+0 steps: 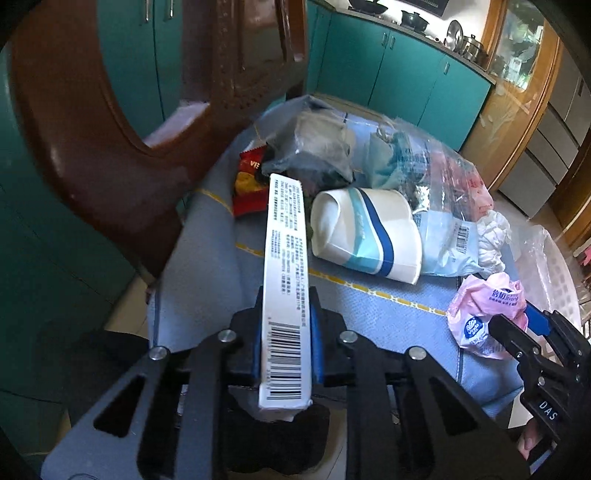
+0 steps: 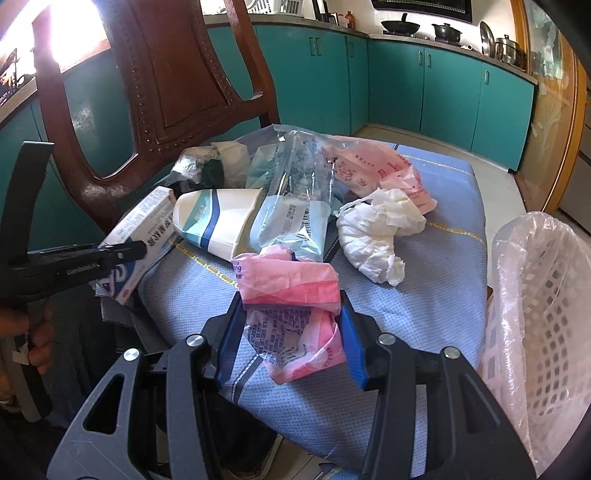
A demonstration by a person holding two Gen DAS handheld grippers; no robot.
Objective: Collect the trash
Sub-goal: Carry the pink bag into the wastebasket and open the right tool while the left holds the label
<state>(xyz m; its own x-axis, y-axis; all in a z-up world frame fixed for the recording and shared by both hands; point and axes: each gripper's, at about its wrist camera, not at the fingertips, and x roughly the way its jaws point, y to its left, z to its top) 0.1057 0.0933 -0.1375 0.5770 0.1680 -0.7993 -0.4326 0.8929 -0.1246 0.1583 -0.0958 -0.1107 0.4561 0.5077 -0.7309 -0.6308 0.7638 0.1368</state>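
Both claws are loaded; the left claw (image 1: 286,332) grips a long white carton (image 1: 282,280), the right claw (image 2: 291,328) pinches a pink wrapper (image 2: 291,295) above the chair cushion (image 2: 406,314); next, judging by layout, carry both to the lined basket (image 2: 546,295) and release.

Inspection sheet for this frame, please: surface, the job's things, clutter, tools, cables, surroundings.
Surface: blue cushion on a wooden chair.
Job's things: white carton, pink wrapper, crushed paper cup, crumpled tissue, clear plastic bags, red snack wrapper.
Clutter: nothing seen beyond the trash.
Tools: left tool shut on the carton; right tool shut on the pink wrapper.
Cables: nothing seen.
Surroundings: lined white basket at right, teal cabinets, pots on the counter.
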